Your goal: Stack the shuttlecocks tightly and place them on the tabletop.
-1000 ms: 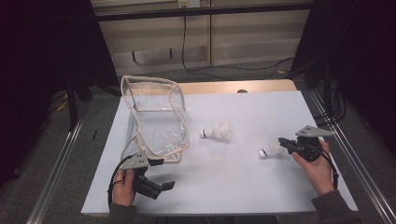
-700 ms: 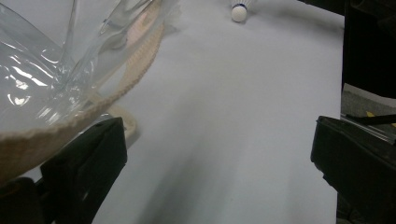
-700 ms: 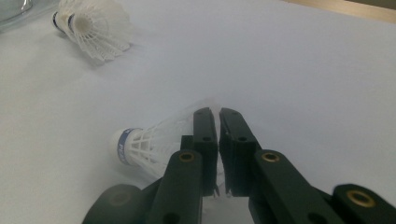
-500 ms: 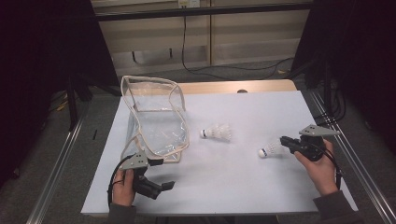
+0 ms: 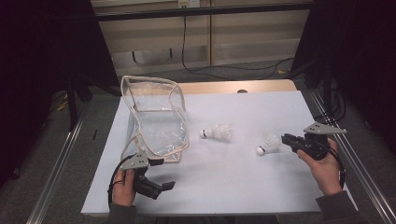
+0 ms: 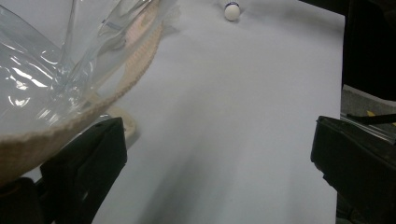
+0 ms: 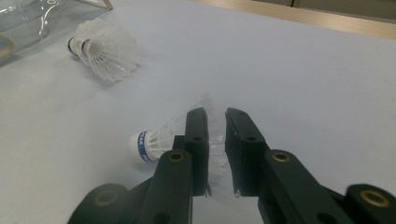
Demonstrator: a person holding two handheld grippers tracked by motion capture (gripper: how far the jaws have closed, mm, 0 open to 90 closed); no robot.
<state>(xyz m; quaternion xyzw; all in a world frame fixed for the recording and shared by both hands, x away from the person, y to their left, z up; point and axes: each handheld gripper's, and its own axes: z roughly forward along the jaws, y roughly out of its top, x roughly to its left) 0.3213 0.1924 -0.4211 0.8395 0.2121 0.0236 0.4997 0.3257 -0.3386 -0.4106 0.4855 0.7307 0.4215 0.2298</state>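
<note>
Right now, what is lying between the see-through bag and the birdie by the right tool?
In the high view, another shuttlecock lies between the clear bag and the shuttlecock at the right tool; the rest is bare table.

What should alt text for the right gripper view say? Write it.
The right claw, its black jaws a narrow gap apart and just opening, points at a white feather shuttlecock lying on the pale table, feathers between the jaw tips. A second white shuttlecock lies farther off, near a clear plastic bag.
</note>
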